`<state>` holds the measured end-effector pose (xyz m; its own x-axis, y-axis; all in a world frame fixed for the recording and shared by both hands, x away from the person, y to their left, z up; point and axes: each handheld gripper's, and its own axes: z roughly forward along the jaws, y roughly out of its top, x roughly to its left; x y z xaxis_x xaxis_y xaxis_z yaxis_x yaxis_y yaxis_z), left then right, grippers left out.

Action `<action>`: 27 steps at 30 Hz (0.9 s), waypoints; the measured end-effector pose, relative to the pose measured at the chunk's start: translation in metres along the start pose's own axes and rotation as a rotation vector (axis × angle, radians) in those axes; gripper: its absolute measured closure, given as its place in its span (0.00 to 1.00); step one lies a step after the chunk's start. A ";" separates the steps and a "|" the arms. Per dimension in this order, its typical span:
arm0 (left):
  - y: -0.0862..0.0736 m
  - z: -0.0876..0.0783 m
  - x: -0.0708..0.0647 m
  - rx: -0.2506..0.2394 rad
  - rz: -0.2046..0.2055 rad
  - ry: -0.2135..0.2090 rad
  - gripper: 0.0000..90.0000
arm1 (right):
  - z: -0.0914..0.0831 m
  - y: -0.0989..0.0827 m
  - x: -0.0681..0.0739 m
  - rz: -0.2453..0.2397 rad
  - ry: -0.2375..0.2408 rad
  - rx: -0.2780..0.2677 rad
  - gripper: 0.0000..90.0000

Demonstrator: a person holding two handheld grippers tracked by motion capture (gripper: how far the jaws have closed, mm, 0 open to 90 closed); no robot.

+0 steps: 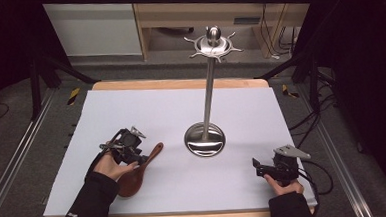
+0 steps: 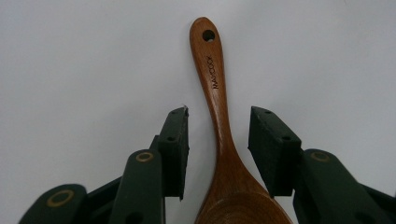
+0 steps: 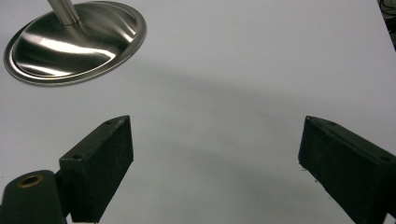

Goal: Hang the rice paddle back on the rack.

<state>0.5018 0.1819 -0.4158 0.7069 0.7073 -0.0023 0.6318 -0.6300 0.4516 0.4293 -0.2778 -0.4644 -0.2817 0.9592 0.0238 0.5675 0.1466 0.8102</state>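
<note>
A brown wooden spoon (image 1: 138, 172) lies on the white sheet at the front left, bowl toward the person, its handle pointing up and right. In the left gripper view the spoon (image 2: 218, 93) has a hole at the handle's end. My left gripper (image 1: 142, 159) hangs over it, and my left gripper (image 2: 218, 119) has one jaw on each side of the handle's neck, with a gap on both sides. My right gripper (image 1: 258, 168) rests at the front right; in its own view my right gripper (image 3: 215, 140) stands wide open over bare sheet.
A steel stand rises from a round base (image 1: 204, 139) at the table's middle to a hooked crown (image 1: 213, 43). Its base (image 3: 74, 42) lies ahead and left of the right jaws. The white sheet (image 1: 156, 110) covers the wooden table.
</note>
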 end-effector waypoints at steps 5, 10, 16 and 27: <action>0.002 0.006 -0.001 0.030 0.015 0.007 0.65 | 0.000 0.000 0.000 -0.001 -0.001 -0.002 0.12; 0.003 0.011 -0.004 0.050 0.019 0.011 0.68 | 0.000 0.000 0.000 0.001 0.002 0.002 0.12; 0.004 0.019 -0.003 0.082 0.031 0.006 0.70 | 0.001 0.000 0.000 -0.006 0.004 0.007 0.12; 0.006 0.028 -0.003 0.113 0.031 0.004 0.76 | 0.001 0.000 0.000 -0.002 0.005 0.009 0.12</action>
<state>0.5117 0.1671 -0.4382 0.7256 0.6879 0.0135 0.6415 -0.6835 0.3483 0.4302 -0.2771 -0.4653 -0.2863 0.9578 0.0251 0.5737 0.1504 0.8051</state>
